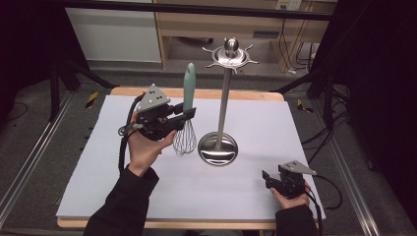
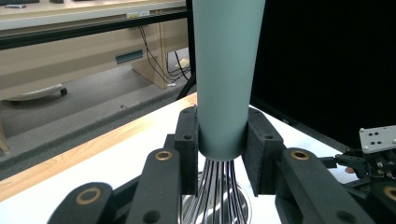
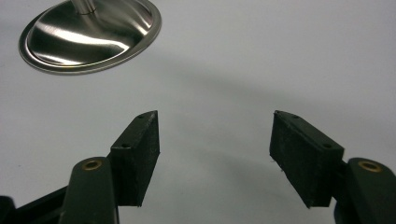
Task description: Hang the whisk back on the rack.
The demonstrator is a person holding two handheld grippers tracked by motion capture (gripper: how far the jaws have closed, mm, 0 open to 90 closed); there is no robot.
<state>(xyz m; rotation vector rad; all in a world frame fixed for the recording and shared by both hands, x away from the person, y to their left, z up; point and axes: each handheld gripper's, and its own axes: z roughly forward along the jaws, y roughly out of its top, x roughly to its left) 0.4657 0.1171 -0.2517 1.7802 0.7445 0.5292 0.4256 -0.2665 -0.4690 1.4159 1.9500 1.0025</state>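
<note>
Whisk (image 1: 185,132): upright, handle clamped in your left gripper (image 1: 183,114) jaws, just beside the stand (image 1: 223,105). Lift toward its top hooks. Right gripper (image 1: 268,178) jaws gape, empty.

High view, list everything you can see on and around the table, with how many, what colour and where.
whisk: one, pale green handle with metal wires, held upright at left of centre, wires just left of the stand's base
utensil stand: one, shiny steel, round base at table centre, hooked crown on top
table cover: one, white, spread over the wooden table
wooden furniture: pale wood, on the floor beyond the table
left claw: one, black, shut on the whisk's handle low down, just above the wires
right claw: one, black, open with nothing in it, resting at the table's near right
sleeves: two, black, at the bottom edge
</note>
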